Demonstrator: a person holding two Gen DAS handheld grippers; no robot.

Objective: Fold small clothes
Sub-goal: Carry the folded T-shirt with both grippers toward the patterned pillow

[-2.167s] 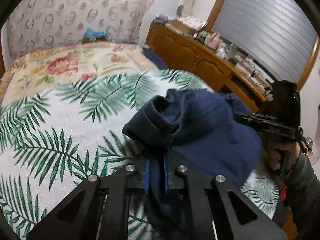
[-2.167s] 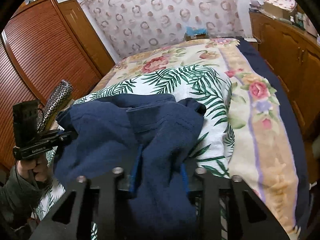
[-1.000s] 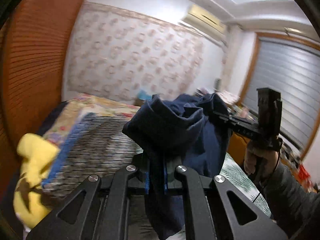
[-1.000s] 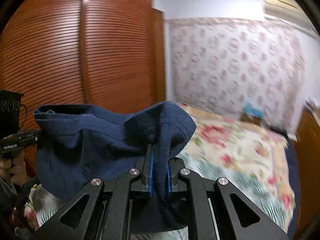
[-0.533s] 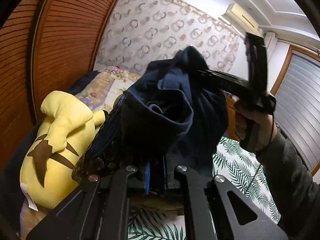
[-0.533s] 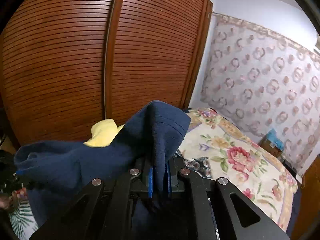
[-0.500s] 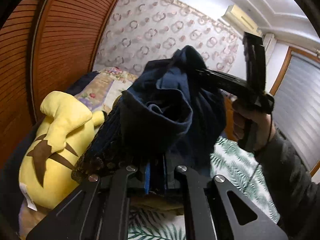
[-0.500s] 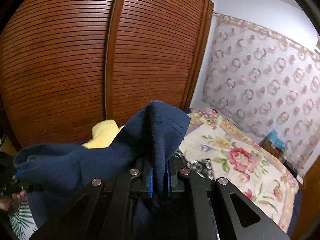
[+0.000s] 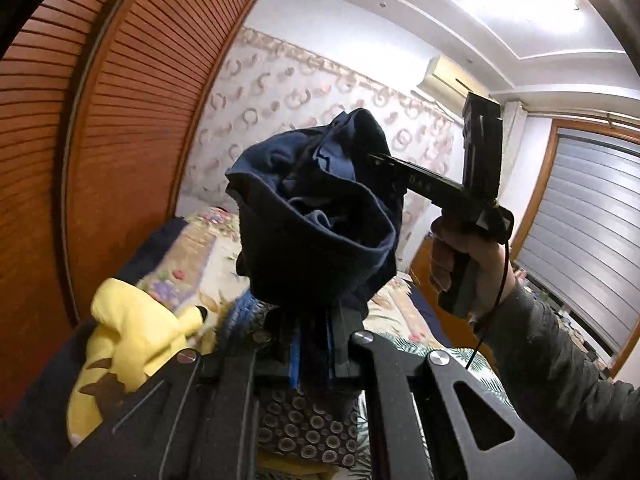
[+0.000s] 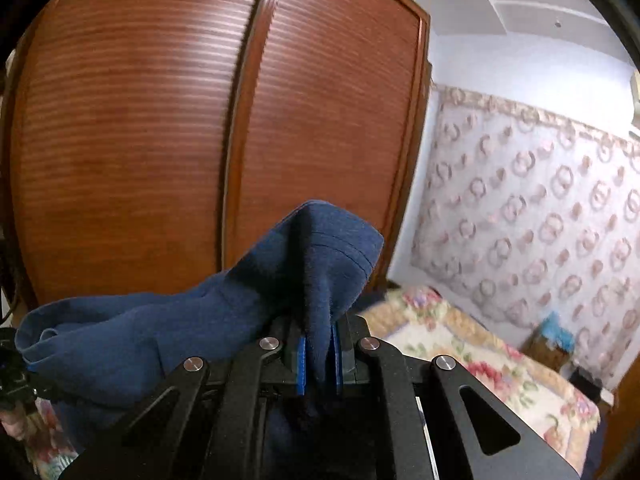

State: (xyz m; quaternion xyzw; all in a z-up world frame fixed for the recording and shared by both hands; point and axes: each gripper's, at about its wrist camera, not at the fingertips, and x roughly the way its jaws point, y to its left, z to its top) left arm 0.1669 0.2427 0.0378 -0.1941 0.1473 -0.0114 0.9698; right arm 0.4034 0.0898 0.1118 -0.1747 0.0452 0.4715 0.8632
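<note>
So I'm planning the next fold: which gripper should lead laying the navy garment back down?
Probably the left. The left gripper pinches the bunched navy blue garment directly above the floral bedspread; the right gripper, also clamped on it, faces the brown wooden wardrobe.

Premises are presenting as a home bedroom. A bed (image 10: pixel 480 354) with floral bedding is standing beside a louvred wooden wardrobe (image 10: pixel 160 120); a yellow plush toy (image 9: pixel 128 344) is lying on the bed; an air conditioner (image 9: pixel 450 82) is hanging above it.
</note>
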